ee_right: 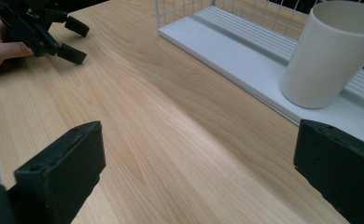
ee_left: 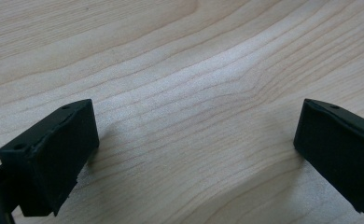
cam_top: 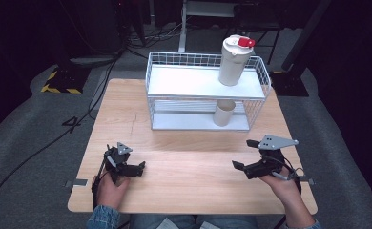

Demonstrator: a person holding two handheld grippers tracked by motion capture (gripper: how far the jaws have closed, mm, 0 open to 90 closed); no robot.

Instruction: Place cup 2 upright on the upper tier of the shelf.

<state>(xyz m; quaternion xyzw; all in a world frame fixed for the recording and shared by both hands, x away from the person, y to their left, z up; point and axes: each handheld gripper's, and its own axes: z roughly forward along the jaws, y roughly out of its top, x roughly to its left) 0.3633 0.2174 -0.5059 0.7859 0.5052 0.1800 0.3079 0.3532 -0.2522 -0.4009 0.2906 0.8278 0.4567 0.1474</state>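
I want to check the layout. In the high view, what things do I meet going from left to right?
Left claw → cup on the rack's lower shelf → right claw. The tall jug on the upper shelf overlaps the cup in this order, so I leave it out.

A wire rack (cam_top: 258, 76) is set at the table's (cam_top: 184, 157) far side; a lidded container (cam_top: 232, 62) is placed on its upper shelf, right; a cup (cam_top: 223, 113) is set below it on the lower shelf; the left gripper (cam_top: 139, 168) and right gripper (cam_top: 241, 155) are held near the front edge, well apart.

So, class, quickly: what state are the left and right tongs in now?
Left tongs: open, holding nothing, above the table.
Right tongs: open, holding nothing.
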